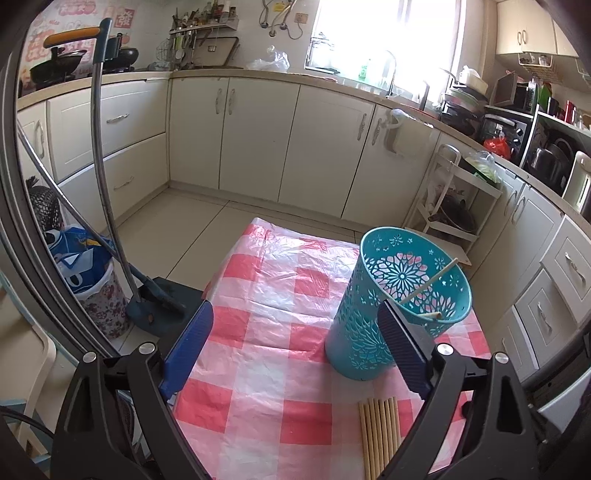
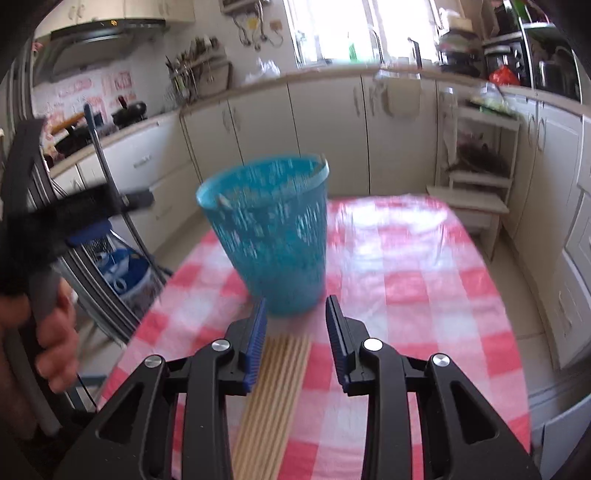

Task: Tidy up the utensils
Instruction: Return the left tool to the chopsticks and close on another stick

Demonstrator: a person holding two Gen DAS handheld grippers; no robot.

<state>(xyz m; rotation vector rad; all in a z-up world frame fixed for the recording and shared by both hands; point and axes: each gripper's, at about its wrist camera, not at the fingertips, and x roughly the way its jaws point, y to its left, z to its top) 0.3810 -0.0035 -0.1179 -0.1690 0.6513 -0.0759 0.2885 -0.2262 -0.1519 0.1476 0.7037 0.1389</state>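
Closing the right hand-held gripper (image 2: pixel 295 347), jaws apart, over the chopsticks (image 2: pixel 273 398) risks scattering several near the holder (image 2: pixel 269 236).

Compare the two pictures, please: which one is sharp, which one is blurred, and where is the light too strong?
Left wrist view: sharp; the teal holder shows its cut-out pattern clearly; the window is blown out white; fisheye bends the cabinets. Right wrist view: motion blur smears the holder and checked cloth; the chopsticks below stay fairly clear; the window is also overexposed.
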